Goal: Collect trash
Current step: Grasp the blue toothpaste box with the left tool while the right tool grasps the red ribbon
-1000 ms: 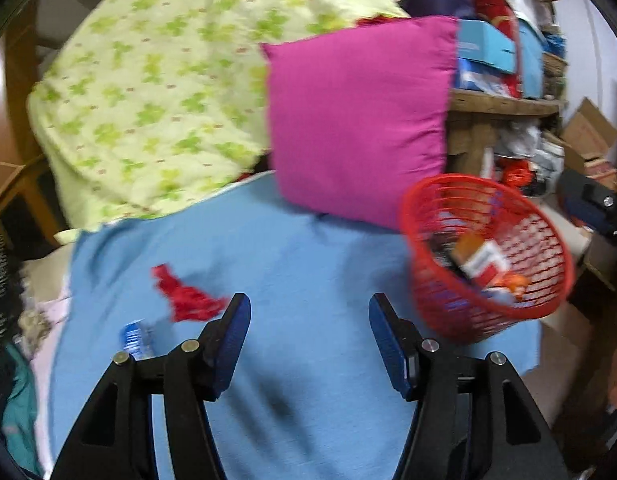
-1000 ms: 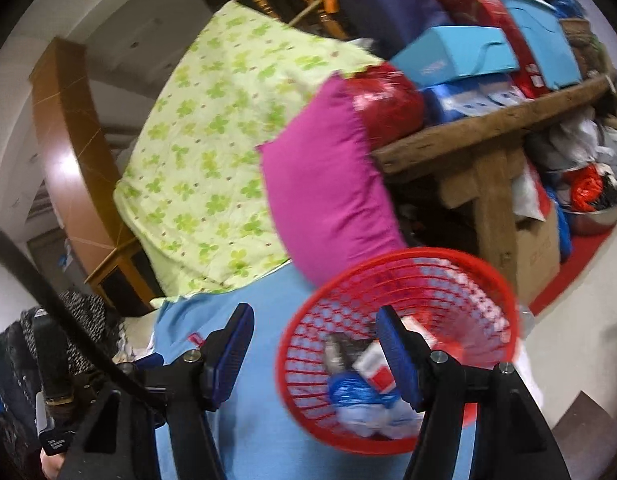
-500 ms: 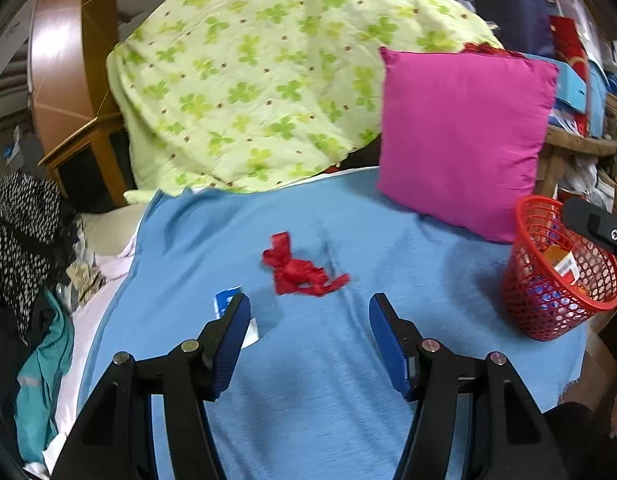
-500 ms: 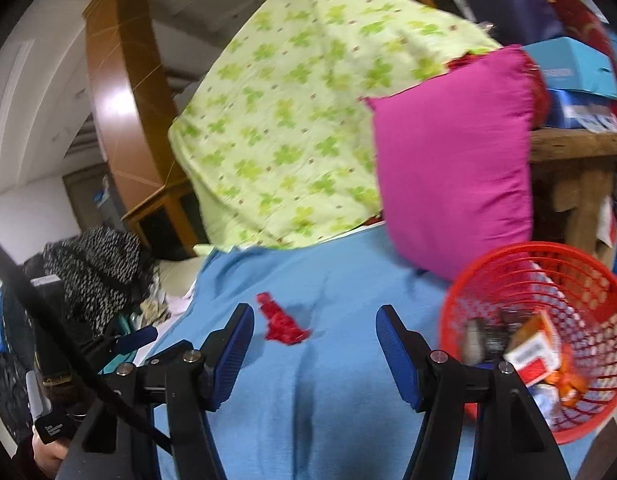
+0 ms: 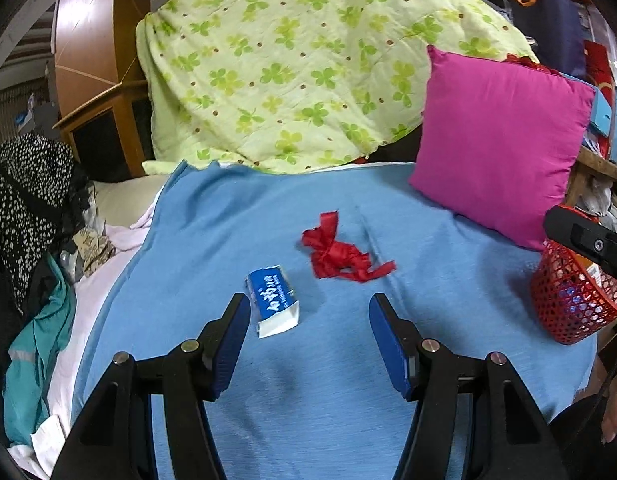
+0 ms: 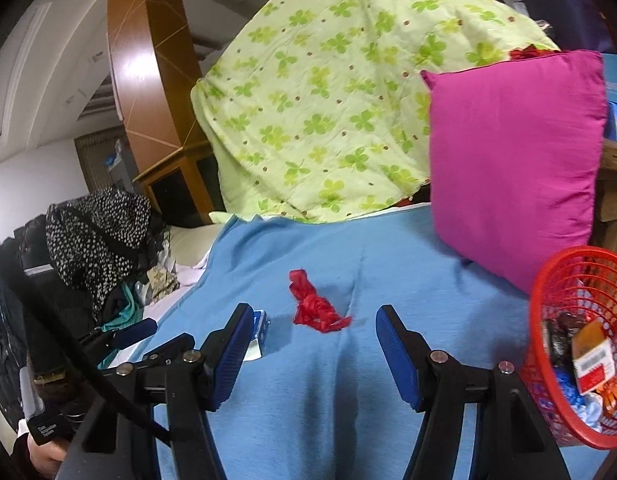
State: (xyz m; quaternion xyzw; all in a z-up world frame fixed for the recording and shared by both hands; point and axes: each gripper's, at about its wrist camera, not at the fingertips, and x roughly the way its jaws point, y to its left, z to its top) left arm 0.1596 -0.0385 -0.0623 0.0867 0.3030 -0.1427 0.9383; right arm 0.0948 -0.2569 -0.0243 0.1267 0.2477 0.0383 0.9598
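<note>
**Two scraps on the blue blanket, both claws spread and empty**

The left gripper (image 5: 306, 330) hangs over the blue blanket (image 5: 328, 400) with its jaws spread apart and nothing between the pads. Just ahead of its left finger, at about eleven o'clock, lies a small blue-and-white carton (image 5: 273, 300), flat on its side and touching neither pad. Beyond it, at about twelve to one o'clock, a crumpled red wrapper (image 5: 340, 254) lies on the blanket, clear of the carton.

The right gripper (image 6: 310, 334) is likewise spread and empty. From its view the red wrapper (image 6: 314, 306) sits at twelve o'clock, between the lines of the two fingers but ahead of the tips, while the carton (image 6: 260, 330) peeks out from behind the left finger, mostly hidden. The red mesh basket (image 6: 548, 292) stands at three o'clock on the blanket's edge, holding what seems to be a red-and-white box and other wrappers, though the blur makes them hard to name.

A pink cushion (image 5: 504, 144) leans at one o'clock, beside a green clover-print quilt (image 5: 308, 60) heaped at twelve. Dark spotted clothing (image 5: 24, 196) is piled at nine o'clock.
</note>
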